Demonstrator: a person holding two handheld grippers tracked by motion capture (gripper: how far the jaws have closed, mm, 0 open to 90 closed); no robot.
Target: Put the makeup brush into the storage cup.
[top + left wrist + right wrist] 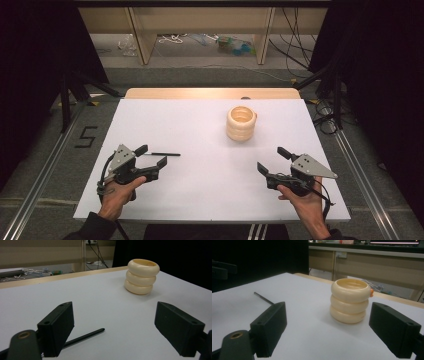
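Note:
A cream holder shaped like three stacked rings [241, 123] stands upright on the white table [200, 130], right of centre toward the back. A thin black pen [165, 154] lies flat at the left. My left gripper [151, 156] rests on the table at the front left, open, with the pen's near end between its jaws. In the left gripper view the pen [86, 336] runs out from beside the left jaw and the holder [142, 276] stands far off. My right gripper [271, 160] is open at the front right, empty, facing the holder [349, 300].
The white table top has a wooden strip [210, 93] along its far edge. Beyond it stand wooden table legs [142, 35], with cables and small clutter on the floor. Dark curtains and tripod legs [67, 95] flank both sides.

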